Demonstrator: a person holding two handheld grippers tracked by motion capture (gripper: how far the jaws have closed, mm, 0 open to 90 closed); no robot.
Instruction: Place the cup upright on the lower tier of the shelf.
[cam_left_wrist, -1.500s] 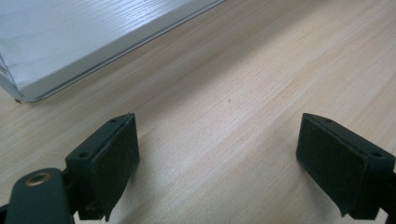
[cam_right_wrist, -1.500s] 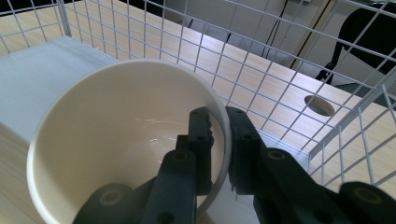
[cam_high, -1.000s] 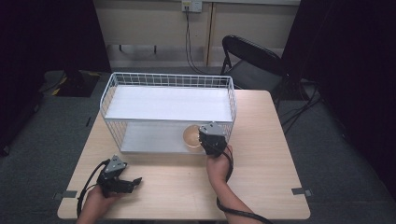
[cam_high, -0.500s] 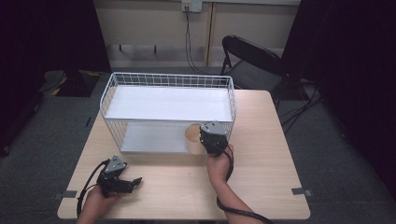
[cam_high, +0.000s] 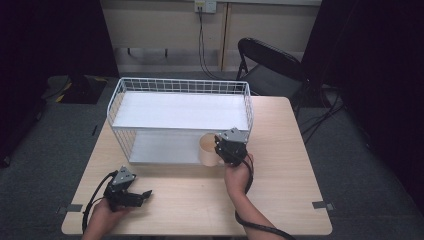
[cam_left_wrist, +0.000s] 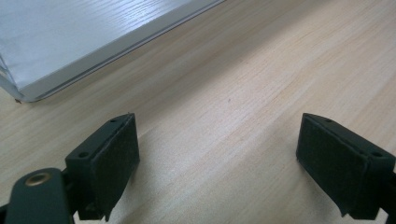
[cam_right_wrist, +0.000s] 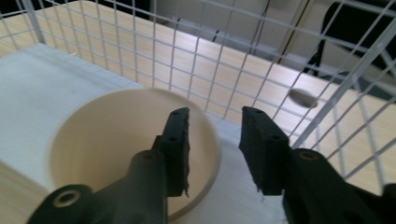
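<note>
A cream cup stands upright at the right front of the lower shelf of a white wire rack. My right gripper is at the cup's right side. In the right gripper view its jaws straddle the rim of the cup, one inside and one outside. The right gripper has just been opening, and gaps show between the pads and the rim. My left gripper rests low over the table's front left, pointing right. The left gripper is wide open over bare wood.
The rack has a white upper shelf and wire walls close behind the cup. A corner of the lower shelf board lies ahead of the left jaws. A black chair stands beyond the wooden table.
The right gripper's jaws have spread apart at the cup's rim. The cup stays in place on the lower shelf. Neither hand has shifted.
</note>
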